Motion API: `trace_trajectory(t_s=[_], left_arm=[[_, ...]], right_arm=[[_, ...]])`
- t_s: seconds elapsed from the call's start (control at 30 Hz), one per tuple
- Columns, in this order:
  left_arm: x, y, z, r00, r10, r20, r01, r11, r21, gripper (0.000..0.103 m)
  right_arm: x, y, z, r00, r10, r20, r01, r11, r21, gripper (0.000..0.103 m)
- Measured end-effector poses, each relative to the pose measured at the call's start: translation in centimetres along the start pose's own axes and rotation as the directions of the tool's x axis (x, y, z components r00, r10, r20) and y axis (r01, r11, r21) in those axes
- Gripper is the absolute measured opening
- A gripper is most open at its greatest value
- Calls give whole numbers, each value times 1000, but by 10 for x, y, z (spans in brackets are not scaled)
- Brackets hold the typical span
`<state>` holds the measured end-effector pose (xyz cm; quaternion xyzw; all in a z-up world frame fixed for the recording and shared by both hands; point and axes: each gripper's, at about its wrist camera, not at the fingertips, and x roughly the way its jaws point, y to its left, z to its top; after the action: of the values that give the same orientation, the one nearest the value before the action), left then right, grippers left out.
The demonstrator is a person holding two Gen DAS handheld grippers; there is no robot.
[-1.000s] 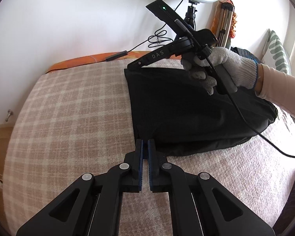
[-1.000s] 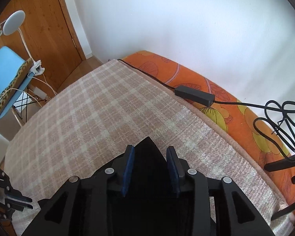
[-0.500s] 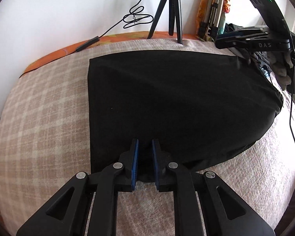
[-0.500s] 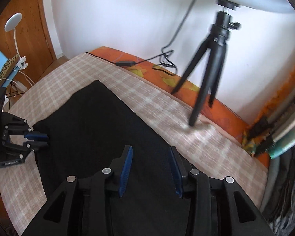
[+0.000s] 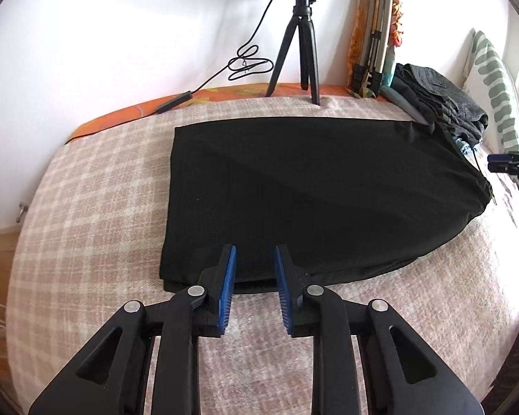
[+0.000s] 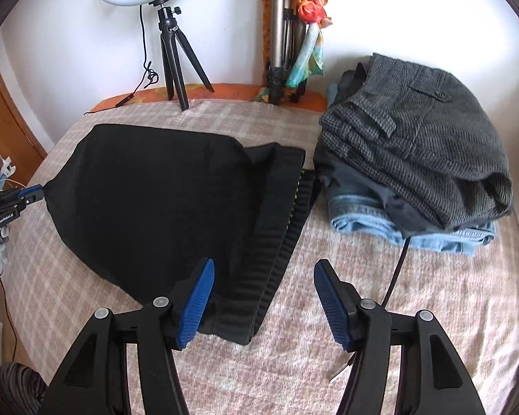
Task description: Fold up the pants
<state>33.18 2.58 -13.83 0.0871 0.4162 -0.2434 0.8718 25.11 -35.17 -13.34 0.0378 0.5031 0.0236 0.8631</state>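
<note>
Currently the black pants (image 5: 304, 190) are seen spread flat on the checked bed cover (image 5: 86, 214), folded over on themselves, with the ribbed waistband (image 6: 276, 224) lying at the end nearest the stack of folded clothes (image 6: 415, 166). The left gripper (image 5: 254, 276) is held with its jaws moderately parted over the near edge of the pants, nothing clamped between the blue pads. The right gripper (image 6: 264, 297) is shown with jaws wide apart, the waistband end lying beneath the gap without being pinched. In the right wrist view, the stack of grey and denim garments is found at about 2 o'clock, just beside the waistband. A ring light tripod (image 6: 174, 65) is placed at 11 o'clock against the white wall, with a second folded tripod (image 6: 278, 52) near 12 o'clock.
</note>
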Motion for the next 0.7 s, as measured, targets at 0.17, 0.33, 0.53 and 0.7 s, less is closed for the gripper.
trace_trajectory(t_s=[0.17,0.33,0.53,0.7], left_arm=[[-1,-8,2,1000,-3,0,3,998,-57,41],[-7,2,-6,1000,-19,-14,16,985,-172,52],[-7,35,-16,997,-78,-16,64,905,-420,57],[1,58,-21,995,-103,2,85,813,-575,57]], right_arm=[[20,-12,-14,996,73,-41,-69,994,87,64],[41,-17,-19,982,181,-60,-168,969,180,49],[40,-6,-19,993,111,-36,-104,983,153,26],[34,10,-16,998,38,-42,-35,997,76,33]])
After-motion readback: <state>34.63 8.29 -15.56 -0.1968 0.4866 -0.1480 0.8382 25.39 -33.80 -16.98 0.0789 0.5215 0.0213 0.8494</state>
